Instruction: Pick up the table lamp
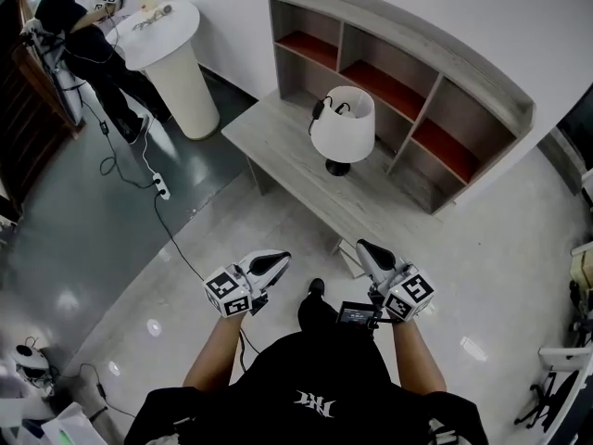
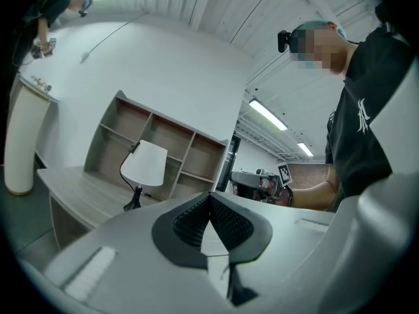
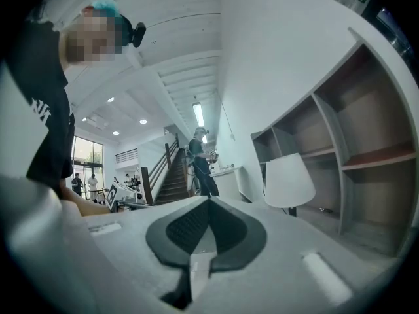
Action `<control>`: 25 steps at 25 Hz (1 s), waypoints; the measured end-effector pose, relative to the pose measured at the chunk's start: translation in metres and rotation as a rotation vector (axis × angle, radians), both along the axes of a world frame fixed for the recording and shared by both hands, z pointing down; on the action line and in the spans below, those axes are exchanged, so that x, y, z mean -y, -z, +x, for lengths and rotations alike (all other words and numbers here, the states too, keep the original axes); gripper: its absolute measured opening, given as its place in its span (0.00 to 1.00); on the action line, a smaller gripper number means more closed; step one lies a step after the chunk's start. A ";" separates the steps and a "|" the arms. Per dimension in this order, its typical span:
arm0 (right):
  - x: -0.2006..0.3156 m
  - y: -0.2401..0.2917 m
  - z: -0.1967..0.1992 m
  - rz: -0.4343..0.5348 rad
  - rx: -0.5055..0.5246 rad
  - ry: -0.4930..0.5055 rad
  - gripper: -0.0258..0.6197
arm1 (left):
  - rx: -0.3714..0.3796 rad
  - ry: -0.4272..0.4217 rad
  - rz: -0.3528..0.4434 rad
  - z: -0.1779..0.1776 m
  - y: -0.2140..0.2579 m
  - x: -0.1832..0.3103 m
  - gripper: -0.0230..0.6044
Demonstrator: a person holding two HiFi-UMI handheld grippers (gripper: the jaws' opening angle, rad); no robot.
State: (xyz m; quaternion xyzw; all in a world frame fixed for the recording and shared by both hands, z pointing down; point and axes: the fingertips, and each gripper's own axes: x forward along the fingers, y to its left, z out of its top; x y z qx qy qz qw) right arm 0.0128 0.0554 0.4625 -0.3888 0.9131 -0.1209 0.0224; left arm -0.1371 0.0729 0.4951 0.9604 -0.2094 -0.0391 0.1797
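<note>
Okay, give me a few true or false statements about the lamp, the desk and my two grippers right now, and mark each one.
1. The table lamp stands upright on the wooden desk. True.
2. The left gripper is holding the lamp. False: its jaws are shut on nothing, and it is short of the desk.
3. The right gripper has its jaws together. True.
4. The lamp's shade is red. False: the shade is white.
5. A second person stands at a white pedestal table. True.
</note>
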 end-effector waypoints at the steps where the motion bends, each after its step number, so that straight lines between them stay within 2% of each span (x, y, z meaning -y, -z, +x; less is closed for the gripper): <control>1: 0.009 0.000 0.000 -0.005 0.003 0.002 0.04 | 0.002 -0.001 -0.001 0.001 0.000 0.009 0.04; 15: 0.143 0.002 0.010 -0.025 0.026 0.039 0.04 | 0.029 0.020 -0.025 0.004 0.005 0.139 0.04; 25: 0.190 -0.012 0.017 -0.066 0.046 0.038 0.04 | 0.035 0.015 -0.080 0.013 -0.008 0.200 0.04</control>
